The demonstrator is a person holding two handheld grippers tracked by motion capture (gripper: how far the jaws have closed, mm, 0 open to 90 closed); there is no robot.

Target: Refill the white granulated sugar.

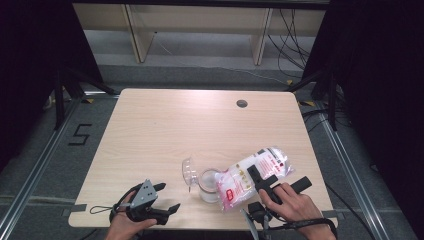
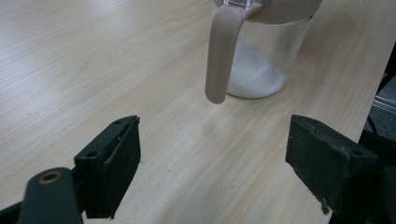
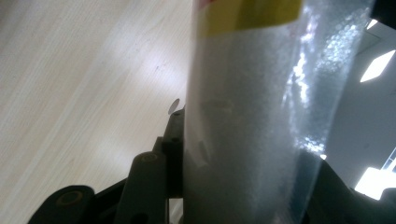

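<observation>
Pale wood of the desk (image 1: 165, 130) is carrying a clear jug (image 1: 209, 185) near its front edge. Right gripper (image 1: 260, 179) is pinching a tilted bag (image 1: 255, 175) over the jug between its fingers, while left gripper (image 1: 167, 197) is resting nearby, fingers spread.

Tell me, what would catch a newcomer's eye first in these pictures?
Most striking is the clear plastic bag of white grains with red print, clamped in the right gripper and tilted over a clear jar near the table's front edge. The jar already holds a heap of white grains, and its beige handle hangs down one side. The left gripper waits open at the front left, with nothing between its jaws.
</observation>
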